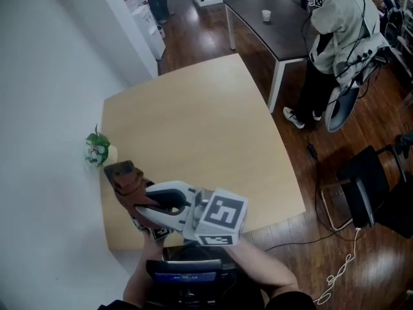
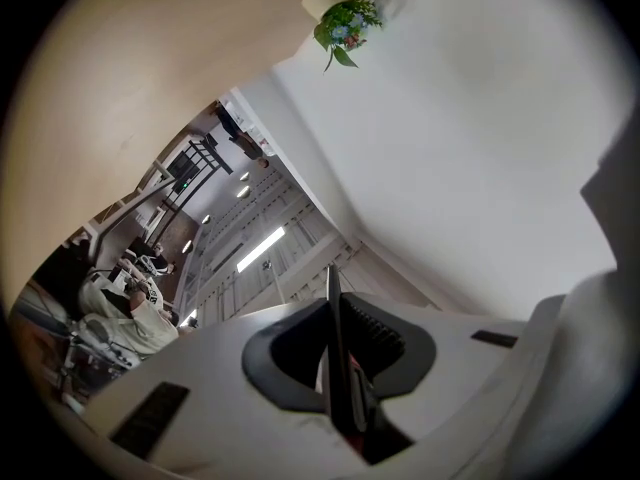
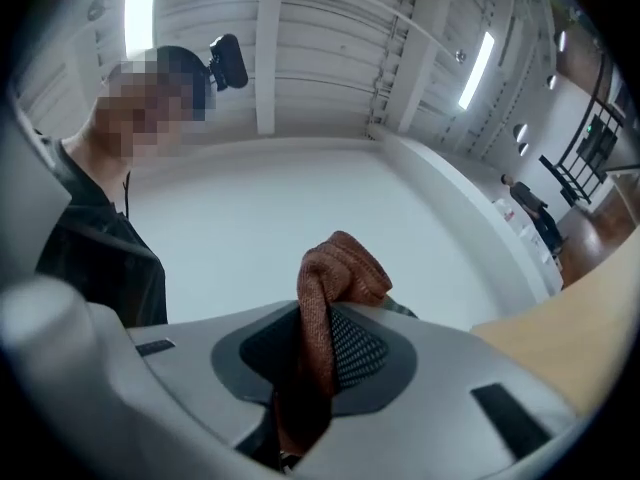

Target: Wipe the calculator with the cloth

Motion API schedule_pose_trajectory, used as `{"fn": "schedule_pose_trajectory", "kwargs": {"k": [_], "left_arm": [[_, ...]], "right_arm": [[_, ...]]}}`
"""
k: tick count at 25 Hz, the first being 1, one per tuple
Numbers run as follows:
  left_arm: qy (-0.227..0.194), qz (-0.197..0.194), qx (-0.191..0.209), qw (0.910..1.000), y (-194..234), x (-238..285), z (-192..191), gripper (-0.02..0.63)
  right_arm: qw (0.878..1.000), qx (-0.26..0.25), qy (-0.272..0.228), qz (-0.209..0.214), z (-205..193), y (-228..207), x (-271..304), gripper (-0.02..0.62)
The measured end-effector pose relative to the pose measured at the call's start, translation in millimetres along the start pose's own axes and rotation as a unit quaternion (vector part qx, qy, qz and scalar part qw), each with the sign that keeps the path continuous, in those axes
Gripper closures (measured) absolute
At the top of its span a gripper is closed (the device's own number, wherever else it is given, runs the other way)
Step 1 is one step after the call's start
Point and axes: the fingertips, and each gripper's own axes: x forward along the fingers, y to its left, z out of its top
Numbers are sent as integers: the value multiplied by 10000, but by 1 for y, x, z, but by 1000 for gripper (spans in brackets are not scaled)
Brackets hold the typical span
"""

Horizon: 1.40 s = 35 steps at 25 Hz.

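My right gripper (image 1: 139, 196), with its marker cube, hovers over the near left corner of the wooden table (image 1: 206, 134), shut on a rust-brown cloth (image 1: 127, 181). The right gripper view shows the cloth (image 3: 338, 268) bunched between the jaws of this gripper (image 3: 325, 353) and sticking out past them. My left gripper (image 2: 335, 343) is shut on a thin dark slab seen edge-on, the calculator (image 2: 333, 318). In the head view a dark flat thing with a bluish strip, probably the calculator (image 1: 186, 273), sits at the bottom edge below the right gripper. The left gripper itself is mostly hidden there.
A small potted plant (image 1: 98, 148) stands at the table's left edge against the white wall (image 1: 45, 108). Behind, a person (image 1: 339, 24) stands by a dark table (image 1: 271, 31) with a cup (image 1: 266, 15). Chairs (image 1: 368, 186) and a cable (image 1: 335, 276) are on the floor at right.
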Motion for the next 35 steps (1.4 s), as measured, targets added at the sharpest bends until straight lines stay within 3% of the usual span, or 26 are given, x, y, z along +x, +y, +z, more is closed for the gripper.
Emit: {"fn": "schedule_pose_trajectory", "kwargs": {"k": [4, 9, 13, 16, 18, 21, 23, 25, 27, 29, 30, 32, 34, 35], "left_arm": [[67, 180, 145, 9997, 5, -5, 0, 563], [117, 378, 318, 9987, 11, -10, 1, 569], [109, 488, 432, 9978, 14, -13, 1, 569], [72, 536, 496, 9973, 15, -15, 2, 568], [45, 569, 537, 9969, 16, -16, 2, 568], [66, 702, 645, 9954, 20, -18, 3, 566], [195, 938, 803, 9922, 26, -22, 4, 563], [516, 1365, 1103, 9831, 37, -33, 6, 561], [1055, 1950, 1556, 9626, 55, -55, 13, 561], [1649, 2567, 2000, 9311, 78, -86, 25, 551], [1958, 2884, 2180, 9116, 91, -105, 31, 549], [2633, 3548, 2471, 8624, 118, -145, 40, 537], [3211, 4077, 2620, 8136, 145, -181, 41, 531], [3427, 4267, 2646, 7940, 159, -195, 40, 516]], "right_arm": [[9965, -141, 548, -618, -45, -21, -1, 512], [9776, -294, 1199, -1704, -81, -59, -21, 514], [9786, -16, 1027, -1784, -79, -51, -32, 514], [9868, 163, 687, -1454, -72, -31, -37, 514], [9876, 118, 882, -1296, -80, -22, -39, 514], [9710, 4, 1678, -1704, -115, -39, -51, 514], [9613, 208, 1705, -2155, -123, -60, -67, 514], [9568, 582, 1496, -2426, -127, -81, -80, 514], [9551, 1177, 1335, -2368, -147, -100, -89, 514], [9470, 1752, 1388, -2305, -184, -121, -106, 517], [9398, 1897, 1572, -2369, -207, -131, -119, 517], [9202, 2021, 2144, -2576, -257, -147, -150, 517], [8961, 2073, 2834, -2716, -304, -150, -181, 518], [8828, 2056, 3194, -2763, -324, -149, -194, 518]]}}
